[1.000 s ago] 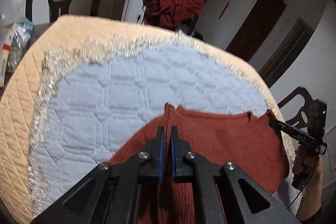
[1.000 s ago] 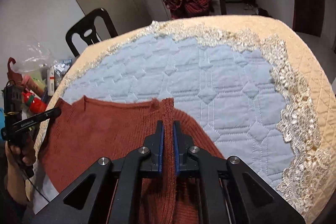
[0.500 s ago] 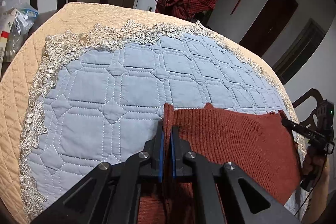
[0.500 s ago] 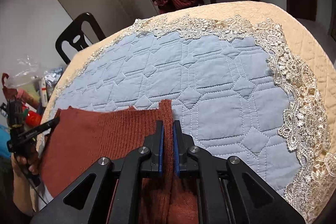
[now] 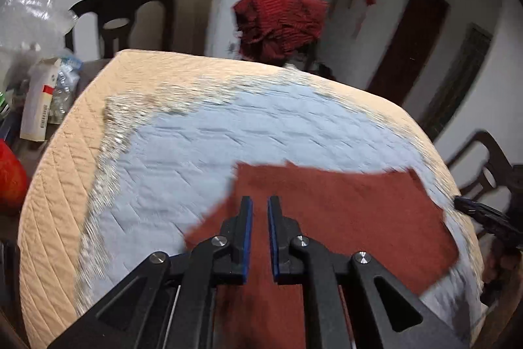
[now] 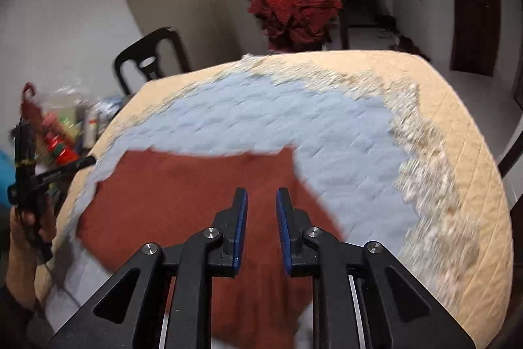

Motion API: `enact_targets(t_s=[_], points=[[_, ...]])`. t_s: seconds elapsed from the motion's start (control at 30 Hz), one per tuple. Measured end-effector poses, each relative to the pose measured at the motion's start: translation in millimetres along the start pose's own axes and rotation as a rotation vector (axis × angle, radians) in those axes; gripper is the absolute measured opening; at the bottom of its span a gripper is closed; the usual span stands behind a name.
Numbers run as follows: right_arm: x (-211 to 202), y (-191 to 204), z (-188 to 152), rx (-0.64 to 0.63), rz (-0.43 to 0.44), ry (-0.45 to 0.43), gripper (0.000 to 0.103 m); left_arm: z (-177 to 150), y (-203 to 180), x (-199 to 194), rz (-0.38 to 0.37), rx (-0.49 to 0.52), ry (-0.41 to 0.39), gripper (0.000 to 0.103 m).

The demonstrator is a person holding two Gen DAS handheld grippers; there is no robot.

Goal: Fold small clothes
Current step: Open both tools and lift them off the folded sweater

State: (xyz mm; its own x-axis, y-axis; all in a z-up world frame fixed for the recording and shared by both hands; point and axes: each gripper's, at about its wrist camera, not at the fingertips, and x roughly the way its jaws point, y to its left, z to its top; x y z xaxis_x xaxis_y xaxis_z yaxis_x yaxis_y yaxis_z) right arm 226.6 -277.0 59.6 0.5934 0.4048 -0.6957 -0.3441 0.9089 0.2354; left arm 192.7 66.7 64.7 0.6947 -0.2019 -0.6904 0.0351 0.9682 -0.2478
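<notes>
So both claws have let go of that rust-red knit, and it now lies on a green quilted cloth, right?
Not quite: the quilted cloth is pale blue, not green, as the right wrist view shows. The rest holds: the left claw and right claw stand open, and the rust-red knit lies on it.

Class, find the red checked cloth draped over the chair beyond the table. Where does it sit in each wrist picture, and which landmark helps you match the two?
Left wrist view: the red checked cloth is at upper centre, just past the table's far edge.
Right wrist view: the cloth is at upper centre-right, also behind the far edge.
Shared landmark: the rust-red knit garment lying on the blue quilted table cover.
</notes>
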Motion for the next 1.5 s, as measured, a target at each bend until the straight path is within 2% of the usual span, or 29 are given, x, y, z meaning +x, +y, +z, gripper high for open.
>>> enact_targets(t_s=[0.17,0.3,0.4,0.5,0.57,0.63,0.77,0.87,0.93,1.03,1.17,1.23,1.3,1.37,1.5], points=[[0.9,6.5,-36.0,-0.006,-0.006,0.055,0.018,-44.9,-22.3,-12.0,-0.080,0.046,0.044,0.012],[11.4,-8.2,-47.9,0.021,-0.075,0.091,0.018,-63.6,-17.6,12.1,-0.031,0.044,0.121,0.012],[3.9,-4.3,-43.8,0.016,-0.124,0.067,0.018,-67.5,-12.8,4.7,-0.041,0.012,0.113,0.012],[-14.3,23.0,-44.3,-0.036,-0.070,0.016,0.018,-71.9,-26.2,-10.2,-0.040,0.037,0.090,0.012],[-15.3,45.2,-47.9,-0.078,-0.033,0.011,0.018,-75.5,-42.0,-13.2,-0.068,0.056,0.089,0.015],[-7.4,69.5,-53.3,-0.134,0.008,0.030,0.018,-80.3,-63.7,-11.6,-0.111,0.092,0.092,0.029],[21.7,99.6,-63.3,-0.212,0.027,0.066,0.018,-83.4,-94.0,1.7,-0.113,0.165,0.077,0.030],[44.0,93.6,-70.2,-0.205,-0.003,0.123,0.018,-88.3,-90.6,20.7,-0.082,0.160,0.129,0.031],[33.3,89.9,-68.8,-0.189,0.013,0.105,0.018,-90.1,-87.7,13.3,-0.098,0.148,0.115,0.031],[15.2,80.0,-68.1,-0.194,-0.019,0.057,0.018,-88.1,-83.7,4.7,-0.088,0.135,0.097,0.031],[6.5,55.0,-67.1,-0.115,-0.068,0.033,0.018,-86.2,-79.8,2.8,-0.069,0.122,0.072,0.034],[6.9,36.2,-70.2,-0.064,-0.106,0.036,0.018,-89.7,-69.3,10.3,-0.059,0.093,0.096,0.035],[4.8,22.7,-73.1,-0.017,-0.086,0.044,0.018,-94.6,-63.6,8.0,-0.073,0.082,0.093,0.035],[-4.3,17.9,-73.5,0.019,-0.058,0.028,0.018,-95.3,-62.9,-1.5,-0.049,0.089,0.082,0.035],[-21.4,16.9,-75.5,0.022,-0.065,-0.007,0.018,-98.0,-53.0,-19.2,0.004,0.087,0.037,0.037]])
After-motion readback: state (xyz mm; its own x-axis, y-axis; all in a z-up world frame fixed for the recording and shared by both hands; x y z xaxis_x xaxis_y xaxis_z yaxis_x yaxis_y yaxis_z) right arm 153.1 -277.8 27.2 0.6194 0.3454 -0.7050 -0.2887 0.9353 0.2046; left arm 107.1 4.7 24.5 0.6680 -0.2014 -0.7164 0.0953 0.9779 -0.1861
